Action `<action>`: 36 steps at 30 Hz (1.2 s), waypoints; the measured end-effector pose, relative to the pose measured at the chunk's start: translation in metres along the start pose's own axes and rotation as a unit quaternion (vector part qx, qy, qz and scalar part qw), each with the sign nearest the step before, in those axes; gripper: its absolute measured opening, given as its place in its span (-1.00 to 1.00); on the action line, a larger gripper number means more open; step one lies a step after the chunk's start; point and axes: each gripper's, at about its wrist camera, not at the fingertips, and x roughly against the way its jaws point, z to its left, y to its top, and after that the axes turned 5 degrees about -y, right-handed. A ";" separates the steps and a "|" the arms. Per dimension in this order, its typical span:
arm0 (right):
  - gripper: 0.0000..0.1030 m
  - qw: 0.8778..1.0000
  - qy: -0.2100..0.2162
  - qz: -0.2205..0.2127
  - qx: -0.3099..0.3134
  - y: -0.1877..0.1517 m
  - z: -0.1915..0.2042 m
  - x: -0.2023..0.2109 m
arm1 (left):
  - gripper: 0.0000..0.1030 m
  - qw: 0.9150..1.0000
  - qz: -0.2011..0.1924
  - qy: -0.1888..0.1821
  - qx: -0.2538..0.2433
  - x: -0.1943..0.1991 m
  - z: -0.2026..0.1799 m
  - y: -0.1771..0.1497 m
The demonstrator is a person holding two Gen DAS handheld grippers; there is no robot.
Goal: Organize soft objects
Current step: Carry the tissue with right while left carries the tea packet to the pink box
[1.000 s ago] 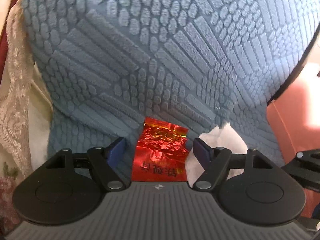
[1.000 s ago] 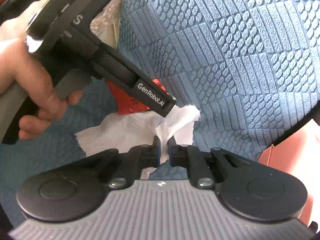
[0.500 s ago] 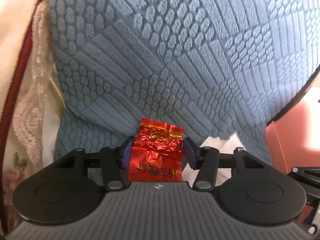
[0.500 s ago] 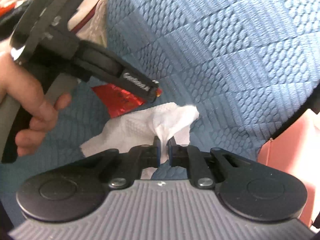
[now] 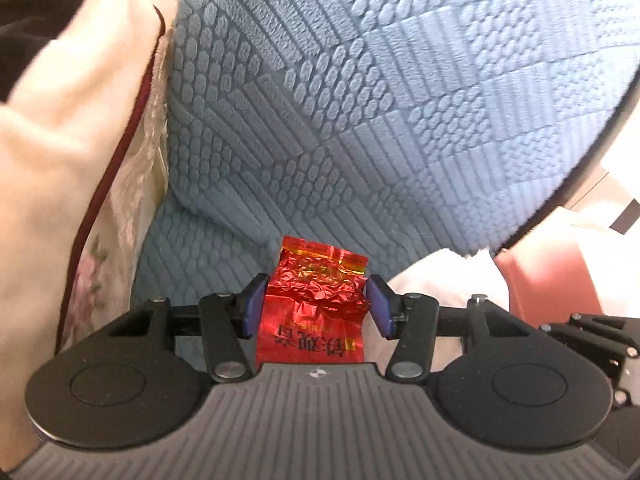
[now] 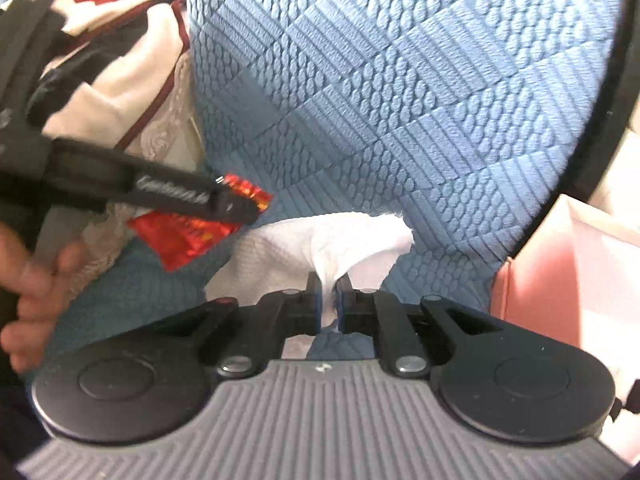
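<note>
Claw number one, my left claw point(image 5: 314, 304), pinched a crinkly red packet point(image 5: 312, 320) from both sides, and the blue pads point(image 5: 253, 306) pressed into its foil. My right claw point(image 6: 329, 306) was squeezed almost all the way together on a bunched-up bit of white tissue point(image 6: 360, 240). Both things were up off the blue cushion point(image 5: 380, 100), which had a bumpy pattern all over it.

I think the picking-up part was done for these two things. Putting them away was not done yet. I could not see a bin or a box for sure, so I could not tell where they should go. A pink thing point(image 6: 580, 280) sat past the cushion's edge on the right, but I could not tell what it was.

My left camera showed the packet from the front, with gold letters on it, and how the pads sat on each side of it. It showed only a corner of the tissue. My right camera showed much more of the tissue, how it spread out wide past the pinch. It also showed my left claw from the side, with my hand point(image 6: 28, 280) on its handle and the red packet sticking out under it. A pile of cloth point(image 6: 120, 80) lay to the left of the cushion in both views.
</note>
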 end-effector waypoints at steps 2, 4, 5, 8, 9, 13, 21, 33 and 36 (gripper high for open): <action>-0.80 1.000 -0.002 -0.002 -0.012 -0.003 -0.005 0.008 | 0.14 1.000 -0.003 0.002 0.002 0.007 -0.005 -0.005; -0.80 1.000 -0.002 -0.003 -0.028 -0.005 -0.010 0.016 | 0.14 1.000 0.000 0.017 -0.001 0.014 -0.006 -0.012; -0.80 0.999 -0.003 -0.005 -0.032 -0.007 -0.010 0.020 | 0.14 1.000 0.004 0.020 0.002 0.016 -0.007 -0.016; -0.80 0.999 -0.002 -0.003 -0.039 -0.013 -0.010 0.029 | 0.14 1.000 0.003 0.011 0.003 0.025 -0.011 -0.030; -0.80 0.999 -0.001 -0.001 -0.041 -0.016 -0.009 0.030 | 0.14 1.000 0.002 0.011 0.002 0.027 -0.013 -0.033; -0.80 0.999 -0.007 -0.001 -0.039 -0.028 -0.004 0.041 | 0.14 1.000 -0.003 0.008 0.014 0.041 -0.015 -0.049; -0.79 0.999 -0.023 -0.005 -0.047 -0.047 -0.001 0.066 | 0.14 1.000 -0.009 0.018 0.021 0.059 -0.028 -0.083; -0.80 0.998 -0.035 0.009 -0.042 -0.087 0.015 0.095 | 0.14 0.999 -0.016 0.016 0.035 0.092 -0.026 -0.119; -0.80 0.998 -0.034 0.014 -0.049 -0.094 0.014 0.102 | 0.14 0.999 -0.015 0.002 0.041 0.103 -0.022 -0.121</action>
